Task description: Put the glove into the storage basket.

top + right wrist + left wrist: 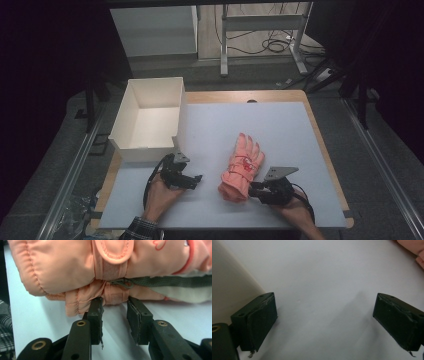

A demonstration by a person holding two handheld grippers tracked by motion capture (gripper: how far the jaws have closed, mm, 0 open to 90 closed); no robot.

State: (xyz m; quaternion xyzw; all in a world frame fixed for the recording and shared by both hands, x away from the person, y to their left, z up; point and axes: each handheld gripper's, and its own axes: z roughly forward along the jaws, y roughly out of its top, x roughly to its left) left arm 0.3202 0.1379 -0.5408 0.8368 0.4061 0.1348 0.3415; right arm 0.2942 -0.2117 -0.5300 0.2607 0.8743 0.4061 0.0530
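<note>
A pair of salmon-pink padded gloves point(242, 167) lies stacked on the white mat point(280, 130), fingers pointing away and cuffs toward me. My right gripper point(252, 190) sits at the cuff end. In the right gripper view its jaws point(115, 305) stand partly apart, tips against the lower glove's cuff, with the small strap tab point(116, 296) between them and not pinched. The upper glove point(62, 267) bulges above them. My left gripper point(197, 180) rests on the mat left of the gloves, open wide with nothing between its jaws point(324, 322). A glove edge point(414, 247) peeks in at the top right of the left gripper view.
A white open box point(147, 152) stands at the mat's back left, just beyond my left gripper; its wall point(227, 290) shows beside the left jaw. The wooden table edge point(325, 150) frames the mat. Table legs and cables lie on the floor beyond.
</note>
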